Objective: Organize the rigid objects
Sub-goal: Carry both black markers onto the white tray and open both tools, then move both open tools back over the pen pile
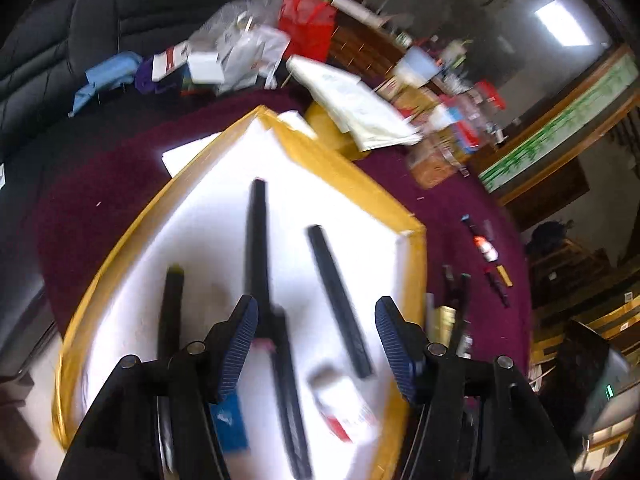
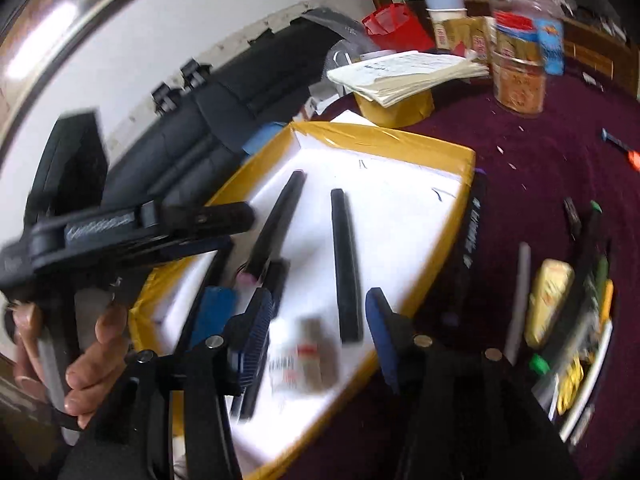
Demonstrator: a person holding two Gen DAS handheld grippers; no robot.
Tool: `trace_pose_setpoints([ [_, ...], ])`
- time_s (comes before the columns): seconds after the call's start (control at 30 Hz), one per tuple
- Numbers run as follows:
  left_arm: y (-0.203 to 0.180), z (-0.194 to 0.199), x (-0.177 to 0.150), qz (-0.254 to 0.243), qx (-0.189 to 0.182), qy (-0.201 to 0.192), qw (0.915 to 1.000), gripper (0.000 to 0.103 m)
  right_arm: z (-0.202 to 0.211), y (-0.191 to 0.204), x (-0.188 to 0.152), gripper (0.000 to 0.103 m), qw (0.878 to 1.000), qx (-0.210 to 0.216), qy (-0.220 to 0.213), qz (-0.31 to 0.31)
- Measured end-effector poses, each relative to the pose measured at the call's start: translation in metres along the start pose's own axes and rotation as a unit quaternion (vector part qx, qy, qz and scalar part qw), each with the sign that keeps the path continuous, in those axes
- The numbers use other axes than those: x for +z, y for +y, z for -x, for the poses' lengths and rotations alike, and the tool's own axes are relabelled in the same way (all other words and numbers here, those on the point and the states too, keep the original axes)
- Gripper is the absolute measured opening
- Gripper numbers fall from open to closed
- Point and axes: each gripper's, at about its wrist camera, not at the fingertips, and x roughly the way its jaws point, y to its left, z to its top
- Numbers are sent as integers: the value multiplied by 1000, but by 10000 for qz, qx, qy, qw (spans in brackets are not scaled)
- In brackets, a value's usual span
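The left gripper [image 1: 316,336] hangs open over a white tray [image 1: 224,208]. Black sticks [image 1: 340,300] lie on it.

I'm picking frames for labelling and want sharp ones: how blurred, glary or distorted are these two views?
Left wrist view: motion blur smears the black sticks and the clutter behind; the white board is blown out; fisheye bends its yellow rim. Right wrist view: the small carton and jar are smeared, and the hand is soft.

table: maroon-covered table [image 2: 520,168] carrying everything
tray: yellow-rimmed white tray [image 1: 316,152] sitting on it
paper stack: papers [image 2: 408,72] resting on yellow box behind
right side: pens [image 1: 496,280] lying scattered on cloth
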Motion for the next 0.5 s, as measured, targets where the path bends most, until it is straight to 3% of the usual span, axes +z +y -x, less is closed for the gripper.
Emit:
trace_pose_setpoints([
  [0.1,-24,23,-35,-162,-206,-192,9995,70,33,-22,-13,55,9997,188,-83,-154],
  [0.23,-59,29,-71,-414,-394,-61,9983,71,63,-52,-24,63,9997,51,-108,-217],
  [0.5,-126,24,-108,-1110,-386,96,9930,71,97,-133,-43,63,9956,-242,-384,-822],
])
